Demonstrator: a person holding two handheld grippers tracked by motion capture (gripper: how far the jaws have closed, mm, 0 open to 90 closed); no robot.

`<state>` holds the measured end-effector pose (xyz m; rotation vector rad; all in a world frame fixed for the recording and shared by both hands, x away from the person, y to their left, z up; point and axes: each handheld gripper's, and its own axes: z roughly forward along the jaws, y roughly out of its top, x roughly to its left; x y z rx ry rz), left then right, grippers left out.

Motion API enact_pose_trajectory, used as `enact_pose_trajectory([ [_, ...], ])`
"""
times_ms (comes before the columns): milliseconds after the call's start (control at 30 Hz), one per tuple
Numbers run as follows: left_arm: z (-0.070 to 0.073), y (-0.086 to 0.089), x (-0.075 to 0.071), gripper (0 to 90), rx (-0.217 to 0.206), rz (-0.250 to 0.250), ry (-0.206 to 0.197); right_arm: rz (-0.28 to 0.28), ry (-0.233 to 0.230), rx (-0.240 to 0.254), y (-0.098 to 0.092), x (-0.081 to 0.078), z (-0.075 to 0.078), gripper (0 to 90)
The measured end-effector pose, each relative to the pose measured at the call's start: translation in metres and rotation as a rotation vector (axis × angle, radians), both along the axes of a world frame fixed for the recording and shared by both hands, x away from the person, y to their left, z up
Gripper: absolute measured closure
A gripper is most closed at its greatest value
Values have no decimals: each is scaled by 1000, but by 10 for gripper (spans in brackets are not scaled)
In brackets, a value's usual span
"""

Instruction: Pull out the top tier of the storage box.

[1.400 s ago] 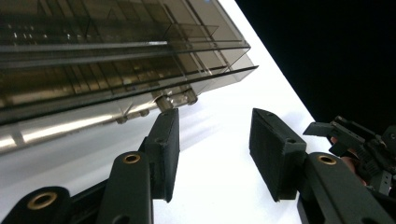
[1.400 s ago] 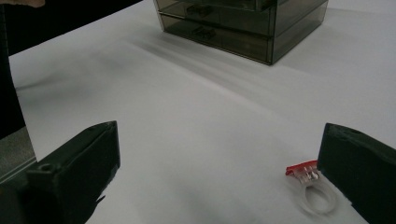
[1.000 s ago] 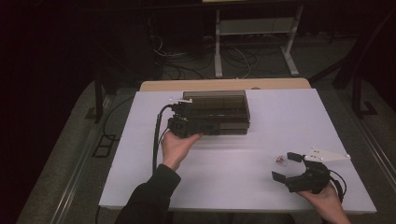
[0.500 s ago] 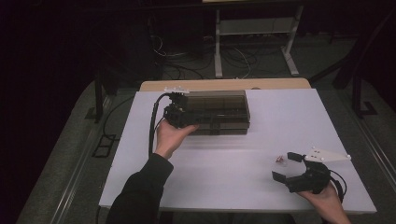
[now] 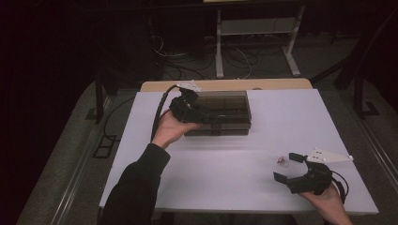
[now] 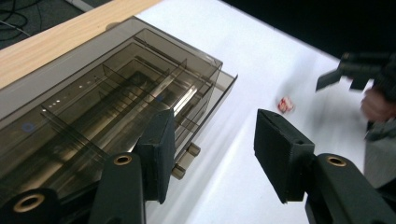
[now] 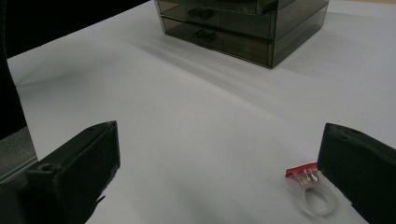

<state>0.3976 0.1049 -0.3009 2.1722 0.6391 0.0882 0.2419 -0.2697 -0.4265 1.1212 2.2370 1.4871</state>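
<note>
A smoky see-through drawer box (image 5: 225,112) stands at the far middle of the white table (image 5: 281,117). My left gripper (image 5: 199,114) hovers over the box's front left corner. In the left gripper view its jaws (image 6: 212,158) stand apart above the box (image 6: 107,102) and table with nothing between them, and they have just been opening a little. My right gripper (image 5: 287,168) rests open near the front right edge. A small clear ring with a red top (image 7: 312,189) lies just inside its right jaw, untouched; the ring (image 5: 283,160) also shows from above.
A wooden strip (image 5: 225,85) runs along the table's far edge behind the box. Two drawer fronts with handles (image 7: 201,23) face the person. A desk frame and cables (image 5: 253,51) stand on the dark floor beyond.
The left hand and its gripper have risen and moved toward the far side along the box's left front corner. The right gripper and the ring have stayed put.
</note>
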Motion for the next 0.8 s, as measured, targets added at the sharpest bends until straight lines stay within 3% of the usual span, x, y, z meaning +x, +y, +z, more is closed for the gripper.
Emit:
enact_pose_trajectory([
  [100, 0, -6, 0, 475, 50, -37, -34, 3, 0, -2, 0, 0, 0, 0],
  [233, 2, -13, 2, 474, 86, -90, -52, 4, 1, -2, 0, 0, 0, 0],
  [567, 9, -23, 7, 464, 133, -169, -86, 2, 0, 2, -1, 0, 0, 0],
  [800, 2, -30, 11, 445, 160, -216, -89, 0, 0, 0, -1, 0, 0, 0],
])
